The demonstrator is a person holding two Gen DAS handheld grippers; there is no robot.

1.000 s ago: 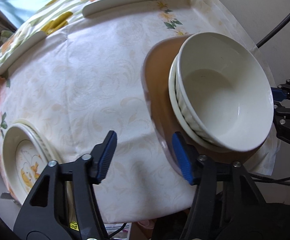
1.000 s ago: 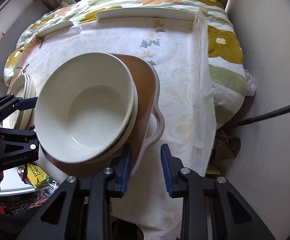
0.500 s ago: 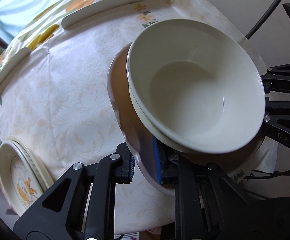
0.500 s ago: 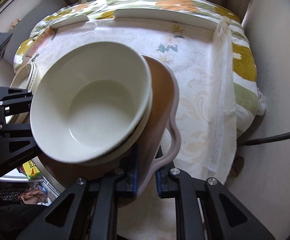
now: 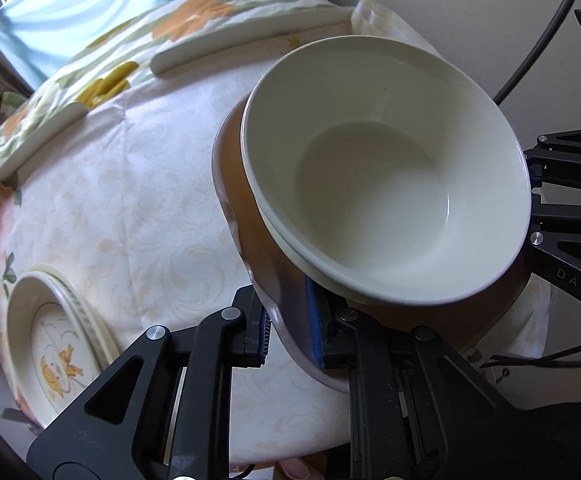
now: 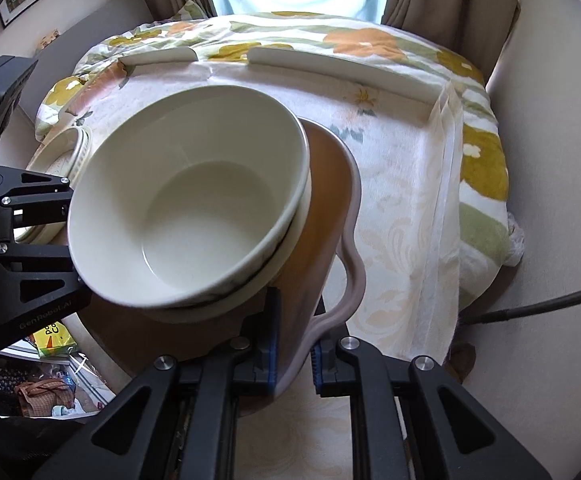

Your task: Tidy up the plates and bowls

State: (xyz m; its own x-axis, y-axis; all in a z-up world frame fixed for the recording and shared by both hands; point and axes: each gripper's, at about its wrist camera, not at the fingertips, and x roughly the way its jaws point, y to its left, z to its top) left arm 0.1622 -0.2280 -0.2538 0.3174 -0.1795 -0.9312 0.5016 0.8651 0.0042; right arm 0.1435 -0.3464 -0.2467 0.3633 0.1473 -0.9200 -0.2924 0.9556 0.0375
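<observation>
Two cream bowls [image 5: 386,184] sit nested, one inside the other, on a brown plate [image 5: 266,264] with a wavy lilac rim, so that part of the stacking looks done. The left hand-held gripper [image 5: 288,332] is clenched on the near-left edge of the brown plate, blue pads on either side of the rim. The right hand-held gripper [image 6: 294,344] is clenched the same way on the opposite edge, beside the curled handle-like lobe. Whether the brown plate is resting on the counter [image 5: 130,200] or lifted just clear of its pale cloth, I cannot tell; part of it overhangs the near edge. Well to the left of the brown plate, near the counter's left rim, lies a set of cream plates with a yellow duck motif [image 5: 54,344], apparently a couple stacked. My judgement is that the task is midway: what remains is bringing the loaded brown plate and the duck plates into one tidy group.
</observation>
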